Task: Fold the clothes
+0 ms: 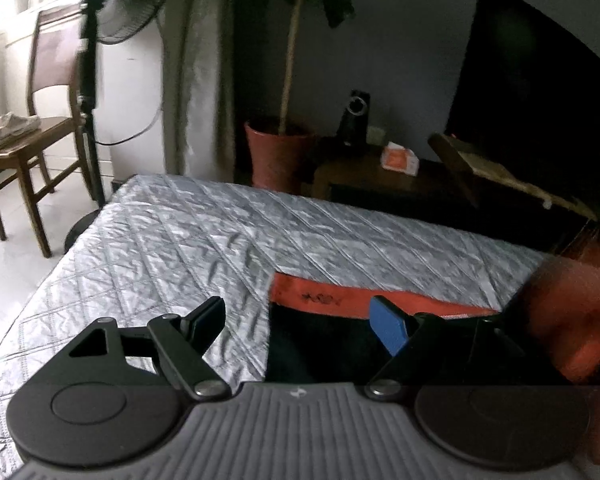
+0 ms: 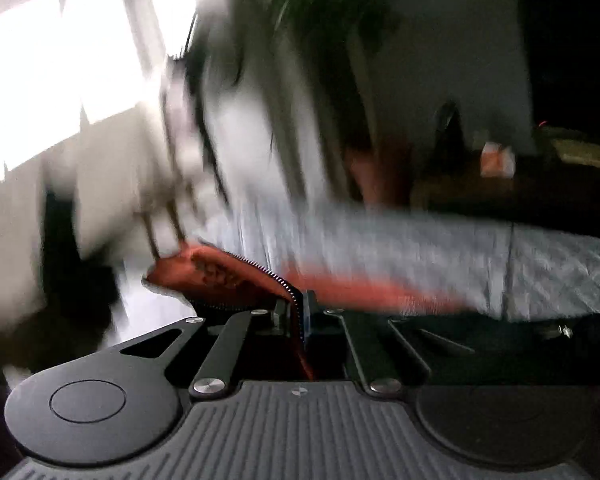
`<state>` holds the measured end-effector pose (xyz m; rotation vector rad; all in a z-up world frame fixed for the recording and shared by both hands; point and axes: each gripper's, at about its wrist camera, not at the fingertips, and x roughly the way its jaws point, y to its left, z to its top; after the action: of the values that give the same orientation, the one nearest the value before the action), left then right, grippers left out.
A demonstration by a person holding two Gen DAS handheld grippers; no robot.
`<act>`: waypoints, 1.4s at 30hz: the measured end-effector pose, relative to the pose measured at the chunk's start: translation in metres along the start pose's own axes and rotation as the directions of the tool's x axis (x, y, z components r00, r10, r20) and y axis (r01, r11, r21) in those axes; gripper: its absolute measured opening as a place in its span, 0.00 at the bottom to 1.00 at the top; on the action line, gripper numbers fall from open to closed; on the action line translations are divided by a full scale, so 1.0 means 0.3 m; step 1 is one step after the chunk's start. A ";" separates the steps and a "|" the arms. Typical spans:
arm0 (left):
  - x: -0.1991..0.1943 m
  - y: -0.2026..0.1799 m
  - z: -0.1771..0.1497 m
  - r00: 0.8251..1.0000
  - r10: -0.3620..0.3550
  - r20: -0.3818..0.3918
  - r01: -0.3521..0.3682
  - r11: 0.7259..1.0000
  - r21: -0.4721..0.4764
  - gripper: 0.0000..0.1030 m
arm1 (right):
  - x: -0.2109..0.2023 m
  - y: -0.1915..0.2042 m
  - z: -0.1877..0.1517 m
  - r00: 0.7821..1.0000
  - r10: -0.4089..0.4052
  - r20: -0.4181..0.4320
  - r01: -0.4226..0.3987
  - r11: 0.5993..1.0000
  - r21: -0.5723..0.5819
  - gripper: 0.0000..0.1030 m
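Garment: orange-and-black, lies on grey quilted bed | left gripper: jaws wide, empty, above garment edge | right gripper: jaws clamped on garment's zipper edge, view blurred

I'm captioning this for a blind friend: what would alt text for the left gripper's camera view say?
The open left gripper hovers over a black and orange garment lying on a silver quilted bed. Behind stand a wooden chair, a fan, a potted plant and a dark television.
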<state>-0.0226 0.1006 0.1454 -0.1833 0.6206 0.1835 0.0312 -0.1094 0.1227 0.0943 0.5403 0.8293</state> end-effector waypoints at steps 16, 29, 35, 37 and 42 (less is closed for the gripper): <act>-0.010 0.058 0.037 0.995 0.099 0.024 -0.099 0.995 -0.009 0.75 | 0.133 0.310 -0.431 0.852 0.164 -0.497 -0.271 0.951 -0.151 0.71; 0.008 -0.043 -0.006 0.999 0.037 -0.012 -0.035 0.991 0.129 0.76 | -0.170 -0.647 -0.465 0.757 -0.551 -0.352 0.651 0.686 0.326 0.70; 0.032 -0.087 -0.015 0.999 0.022 -0.027 -0.018 0.989 0.149 0.76 | -0.289 -0.691 -0.480 0.768 -0.533 -0.354 0.637 0.689 0.345 0.15; 0.033 -0.104 -0.021 0.999 0.018 -0.031 -0.012 0.986 0.168 0.76 | -0.330 -0.667 -0.472 0.739 -0.566 -0.366 0.668 0.688 0.284 0.15; 0.031 -0.112 -0.034 0.999 0.022 -0.037 -0.015 0.981 0.195 0.76 | -0.283 -0.525 -0.485 0.596 -0.703 -0.387 0.712 0.686 -0.149 0.39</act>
<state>-0.0133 0.0667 0.1356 0.0082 0.6751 0.1364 0.0196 -0.2961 -0.0119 -0.2859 0.9145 0.0294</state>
